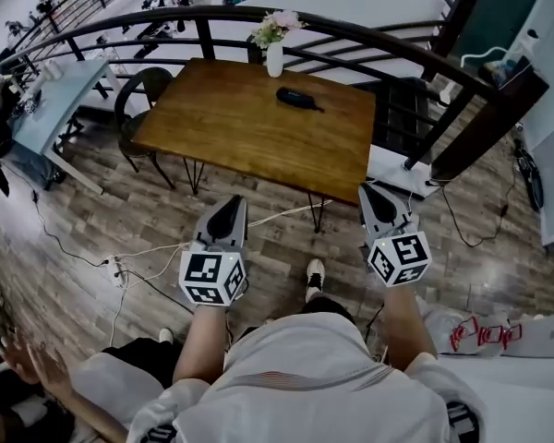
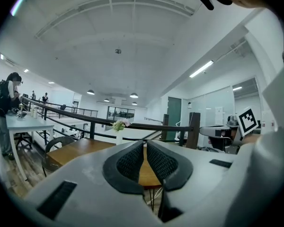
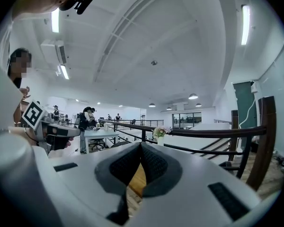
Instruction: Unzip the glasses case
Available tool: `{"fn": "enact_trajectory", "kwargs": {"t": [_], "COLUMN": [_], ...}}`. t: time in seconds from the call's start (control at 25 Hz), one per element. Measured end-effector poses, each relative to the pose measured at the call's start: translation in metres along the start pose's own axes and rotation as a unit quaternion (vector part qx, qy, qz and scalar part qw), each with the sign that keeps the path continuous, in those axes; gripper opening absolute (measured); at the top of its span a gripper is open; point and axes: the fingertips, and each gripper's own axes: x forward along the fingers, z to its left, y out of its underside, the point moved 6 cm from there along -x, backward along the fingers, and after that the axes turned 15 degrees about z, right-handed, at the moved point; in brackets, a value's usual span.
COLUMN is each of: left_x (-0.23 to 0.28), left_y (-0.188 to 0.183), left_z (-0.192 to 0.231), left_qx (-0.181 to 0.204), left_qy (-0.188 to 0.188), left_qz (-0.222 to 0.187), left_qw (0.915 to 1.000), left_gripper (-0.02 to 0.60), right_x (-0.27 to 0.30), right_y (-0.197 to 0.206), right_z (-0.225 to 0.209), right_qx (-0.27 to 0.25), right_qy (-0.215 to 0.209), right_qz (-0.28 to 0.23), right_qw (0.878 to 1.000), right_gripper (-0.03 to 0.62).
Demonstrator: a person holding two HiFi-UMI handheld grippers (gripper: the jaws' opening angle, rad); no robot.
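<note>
We had not started yet. The small dark glasses case (image 1: pixel 298 98) lay on the brown wooden worktop (image 1: pixel 222 132), near its far edge. Our left hand-held gripper (image 1: pixel 229 209) and right hand-held gripper (image 1: pixel 377 197) were clenched, empty, before the worktop's near edge. All the unzipping was left.

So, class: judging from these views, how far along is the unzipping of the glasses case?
Done: nothing visible; the glasses case lies on the table, near the vase, untouched. In hand: nothing; the left tool and right tool are both shut and empty, short of the table. Left: reach the glasses case, steady it, pull the zip open.
</note>
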Motion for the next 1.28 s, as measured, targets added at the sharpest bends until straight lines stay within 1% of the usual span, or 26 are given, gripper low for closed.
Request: {"fn": "enact_trajectory", "kwargs": {"t": [0.2, 0.44, 0.64, 0.84, 0.96, 1.08, 1.2, 1.28], "left_x": [0.045, 0.108, 0.158, 0.195, 0.208, 0.218, 0.226, 0.228], "left_y": [-0.028, -0.063, -0.084, -0.095, -0.095, -0.096, -0.099, -0.099], "left_z": [0.016, 0.015, 0.008, 0.009, 0.020, 0.038, 0.060, 0.082], "left_qx": [-0.002, 0.000, 0.003, 0.002, -0.005, -0.015, -0.016, -0.017], "left_qy": [-0.022, -0.034, -0.047, -0.063, -0.068, -0.067, -0.057, -0.047], "left_qz": [0.004, 0.008, 0.016, 0.024, 0.035, 0.036, 0.033, 0.032], "left_qw": [0.9998, 0.9994, 0.9987, 0.9977, 0.9971, 0.9970, 0.9977, 0.9982], "left_gripper": [0.031, 0.031, 0.031, 0.031, 0.031, 0.031, 0.031, 0.031], "right_x": [0.052, 0.101, 0.142, 0.182, 0.203, 0.222, 0.238, 0.251], "right_y": [-0.020, -0.040, -0.046, -0.045, -0.044, -0.044, -0.050, -0.058], "right_z": [-0.034, -0.095, -0.145, -0.180, -0.184, -0.182, -0.174, -0.163], "right_qx": [-0.002, 0.005, 0.012, 0.021, 0.029, 0.026, 0.024, 0.019], "right_qy": [-0.026, -0.047, -0.067, -0.088, -0.097, -0.100, -0.091, -0.079], "right_qz": [-0.001, 0.004, 0.011, 0.023, 0.033, 0.047, 0.057, 0.061], "right_qw": [1.000, 0.999, 0.998, 0.996, 0.994, 0.994, 0.994, 0.995], "right_gripper": [0.051, 0.051, 0.051, 0.051, 0.051, 0.051, 0.051, 0.051]}}
